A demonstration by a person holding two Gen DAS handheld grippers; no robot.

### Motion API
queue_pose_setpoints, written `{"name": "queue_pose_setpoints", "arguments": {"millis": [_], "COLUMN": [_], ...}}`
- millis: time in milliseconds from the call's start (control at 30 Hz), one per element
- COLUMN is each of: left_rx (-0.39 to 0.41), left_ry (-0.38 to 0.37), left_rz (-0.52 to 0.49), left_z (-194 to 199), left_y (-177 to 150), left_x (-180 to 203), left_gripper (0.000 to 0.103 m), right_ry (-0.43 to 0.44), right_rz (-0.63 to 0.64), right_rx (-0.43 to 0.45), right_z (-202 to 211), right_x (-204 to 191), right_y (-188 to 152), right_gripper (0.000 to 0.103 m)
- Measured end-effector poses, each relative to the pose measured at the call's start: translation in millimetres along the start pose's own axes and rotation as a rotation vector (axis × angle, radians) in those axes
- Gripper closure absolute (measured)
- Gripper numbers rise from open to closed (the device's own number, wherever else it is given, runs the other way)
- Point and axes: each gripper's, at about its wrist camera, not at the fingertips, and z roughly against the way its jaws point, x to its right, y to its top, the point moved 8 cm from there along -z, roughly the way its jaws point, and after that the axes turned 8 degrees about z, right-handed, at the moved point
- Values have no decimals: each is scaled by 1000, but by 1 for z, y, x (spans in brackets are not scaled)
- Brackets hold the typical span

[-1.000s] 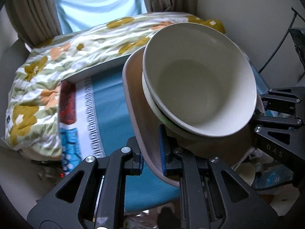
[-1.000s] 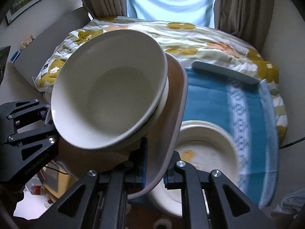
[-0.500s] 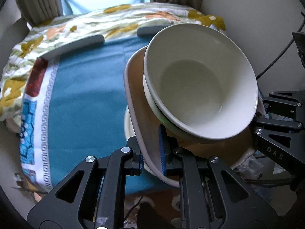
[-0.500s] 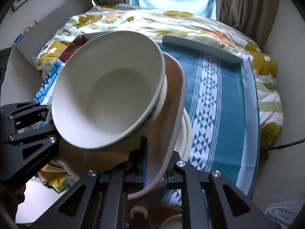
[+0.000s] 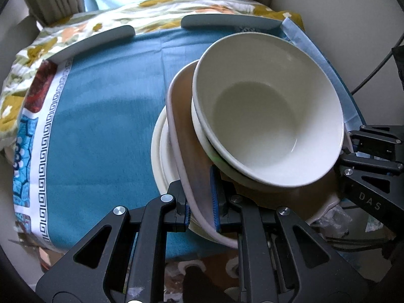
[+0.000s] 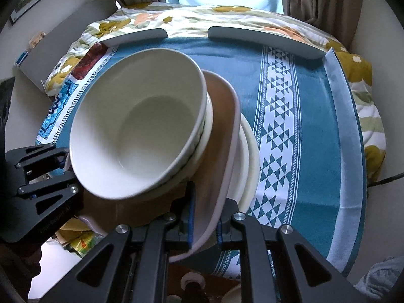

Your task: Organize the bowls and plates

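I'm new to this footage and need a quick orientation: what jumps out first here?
A big white bowl, nested in another bowl, rides tilted on a brown tray in mid-frame. The left tool and right tool each clamp an opposite edge of that tray. Beneath it, a stack of cream plates sits on the teal patterned cloth.

White bowl (image 5: 265, 126) tilted on brown tray (image 5: 186, 151); cream plates (image 5: 159, 151) beneath.

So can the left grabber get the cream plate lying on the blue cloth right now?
Probably not. The left gripper is shut on the brown plate with the bowls on it, and that load hangs right over the cream plate.
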Motion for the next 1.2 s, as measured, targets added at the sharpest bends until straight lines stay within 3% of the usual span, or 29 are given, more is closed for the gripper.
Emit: {"name": "queue_pose_setpoints", "arguments": {"millis": [167,500,633,767,1000,1100,1200], "left_rx": [14,-51,-42,-45,-18,21,115], "left_ry": [36,98,167,134,109,95,58], "left_rz": [-28,-93,-113,-103,-56,-18,22], "left_z": [0,4,14,24,56,83,131], "left_y": [2,2,6,4,-8,-13,-10], "left_x": [2,7,1,-1,2,5,12], "left_gripper": [90,84,60,54,54,54,54], "right_ry": [-2,-8,-5,-2,10,22,3], "right_rz": [-25,-81,-102,-119,-154,-150,-122], "right_rx": [3,-14,-14,-16,42,86,151], "right_z": [-2,5,14,21,58,84,116], "right_x": [1,6,8,8,9,2,-6], "right_y": [-3,0,0,-5,-12,-14,-11], "right_gripper": [91,89,89,89,89,89,89]}}
